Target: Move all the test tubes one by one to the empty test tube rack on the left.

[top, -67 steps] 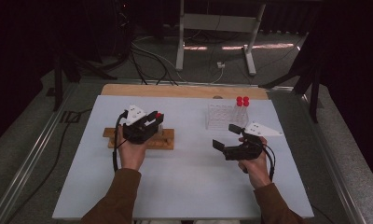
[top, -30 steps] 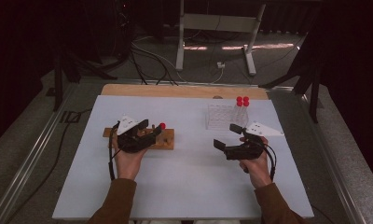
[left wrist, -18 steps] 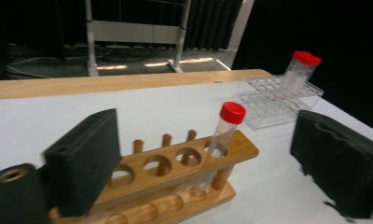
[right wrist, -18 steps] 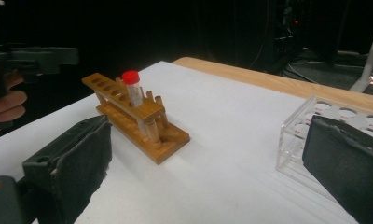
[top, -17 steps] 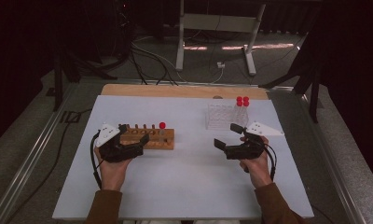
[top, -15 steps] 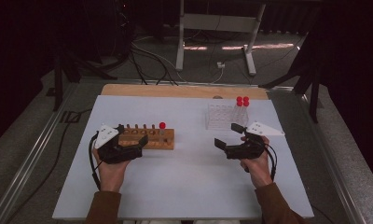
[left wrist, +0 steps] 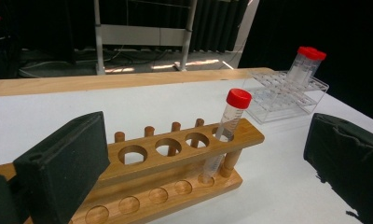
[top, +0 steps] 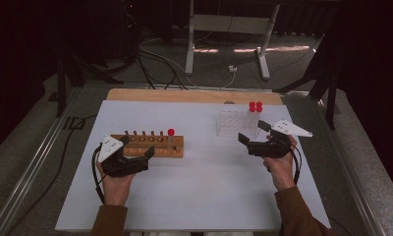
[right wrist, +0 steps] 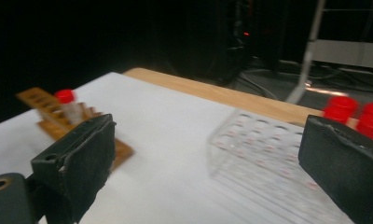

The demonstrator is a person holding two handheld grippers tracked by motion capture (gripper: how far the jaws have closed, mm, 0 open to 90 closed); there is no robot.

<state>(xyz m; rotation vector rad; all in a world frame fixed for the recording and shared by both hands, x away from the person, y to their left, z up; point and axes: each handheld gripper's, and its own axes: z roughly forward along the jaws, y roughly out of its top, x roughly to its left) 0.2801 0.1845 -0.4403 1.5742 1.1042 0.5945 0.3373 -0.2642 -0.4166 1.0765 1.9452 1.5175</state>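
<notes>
A wooden tube rack [top: 150, 146] lies on the white table's left half. One red-capped tube [top: 171, 132] stands in its right end hole; the other holes [left wrist: 168, 147] are bare. My left gripper [top: 134, 148] is open just in front of the rack's left end, holding nothing; in the left gripper view the rack [left wrist: 175, 158] and tube [left wrist: 229, 121] sit between its jaws. A clear plastic rack [top: 238, 123] holds two red-capped tubes [top: 255, 105] at its far right corner. My right gripper [top: 253, 132] is open and empty, close in front of this rack [right wrist: 268, 154].
A bare wooden strip [top: 194, 96] runs along the table's far edge. Beyond it a metal stand [top: 224, 29] and cables [top: 155, 54] are on the floor. White tabletop [top: 204, 182] stretches between my two hands and toward the near edge.
My left gripper has drawn back from over the wooden rack, left and toward the person, leaving the red-capped tube standing in the rack. The right gripper has barely moved.
</notes>
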